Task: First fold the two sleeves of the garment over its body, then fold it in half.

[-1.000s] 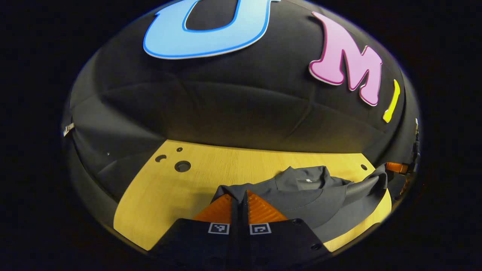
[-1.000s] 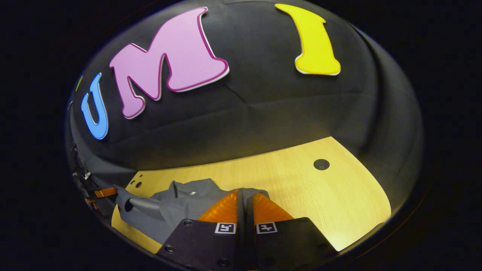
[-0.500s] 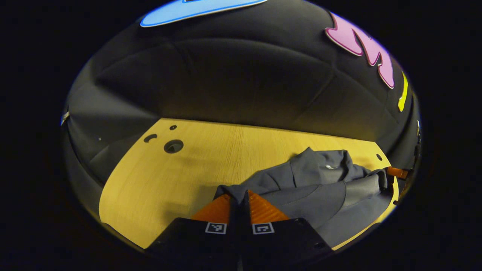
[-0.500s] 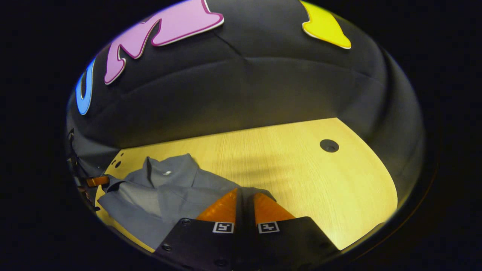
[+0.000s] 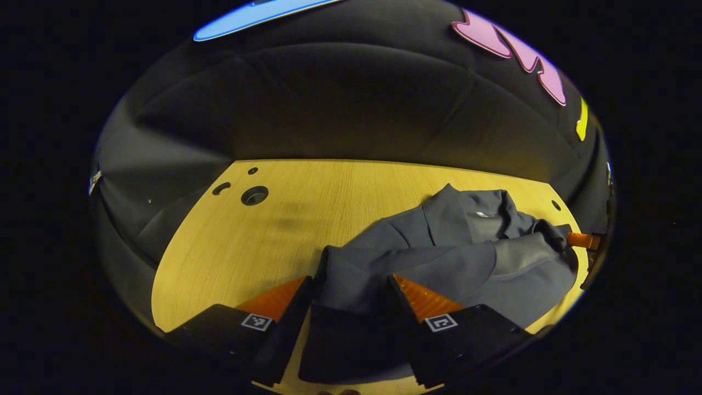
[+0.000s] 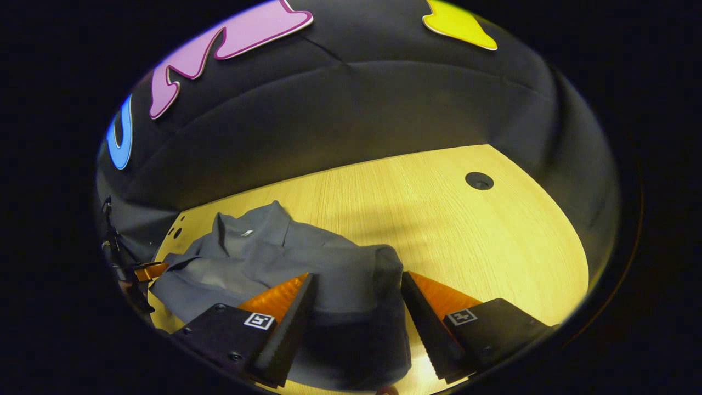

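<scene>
A: What is different from half a second back?

B: Both tools have let go. The left gripper [image 5: 349,285] was pinched tight on a grey fold; now its jaws stand wide, with the cloth lying loose between them. The right gripper [image 6: 355,282] shows the same: clamped before, now spread wide, fabric slack in the gap.

A: And the garment?

B: In the left gripper view the garment [image 5: 455,258] sits from the centre out toward 3 o'clock on the table [image 5: 230,258], collar at about 2 o'clock. In the right gripper view the garment [image 6: 285,258] runs from the centre toward 9 o'clock, collar near 10 o'clock, and the bare table [image 6: 493,236] spreads off to 3 o'clock.

A: Is it lying flat?

B: Not quite. It has dropped lower and spread wider than a second ago, when it was bunched and hanging up. Layers overlap near the collar, and a rounded doubled edge shows just ahead of each gripper.

A: So where does that leave the task?

B: I judge a fold has just been laid down and released. The near edge looks carried up over the body, which reads like the halving fold, though I cannot tell from here whether both sleeves lie neatly underneath.

A: Anything else in sight?

B: At 3 o'clock in the left gripper view, a fingertip of the other tool pokes past the cloth's far edge.
</scene>
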A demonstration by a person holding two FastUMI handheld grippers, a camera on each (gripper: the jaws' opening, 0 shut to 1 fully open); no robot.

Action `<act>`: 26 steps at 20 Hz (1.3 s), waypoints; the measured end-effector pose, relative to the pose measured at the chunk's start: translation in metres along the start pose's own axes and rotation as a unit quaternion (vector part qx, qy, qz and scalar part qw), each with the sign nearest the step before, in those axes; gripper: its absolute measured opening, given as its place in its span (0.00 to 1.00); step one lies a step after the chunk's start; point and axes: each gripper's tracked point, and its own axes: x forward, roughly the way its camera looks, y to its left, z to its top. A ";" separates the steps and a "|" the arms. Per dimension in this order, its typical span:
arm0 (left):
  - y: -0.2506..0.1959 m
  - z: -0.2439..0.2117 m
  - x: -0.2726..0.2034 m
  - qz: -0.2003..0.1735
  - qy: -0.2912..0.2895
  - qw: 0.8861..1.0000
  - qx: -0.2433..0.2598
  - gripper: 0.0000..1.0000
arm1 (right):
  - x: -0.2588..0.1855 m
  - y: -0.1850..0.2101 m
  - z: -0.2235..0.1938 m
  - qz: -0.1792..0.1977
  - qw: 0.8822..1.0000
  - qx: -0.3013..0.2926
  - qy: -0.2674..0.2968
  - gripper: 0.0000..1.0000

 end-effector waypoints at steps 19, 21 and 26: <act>-0.010 -0.048 -0.209 -0.072 -0.056 0.996 0.003 0.88 | -0.207 0.035 -0.021 0.003 0.998 -0.006 -0.062 0.98; -0.003 -0.061 -0.231 -0.078 -0.058 0.995 0.007 0.88 | -0.228 0.040 -0.029 0.002 0.998 -0.006 -0.067 0.98; -0.008 -0.097 -0.274 -0.117 -0.045 0.992 0.006 0.90 | -0.267 0.047 -0.056 -0.007 0.997 -0.019 -0.073 0.98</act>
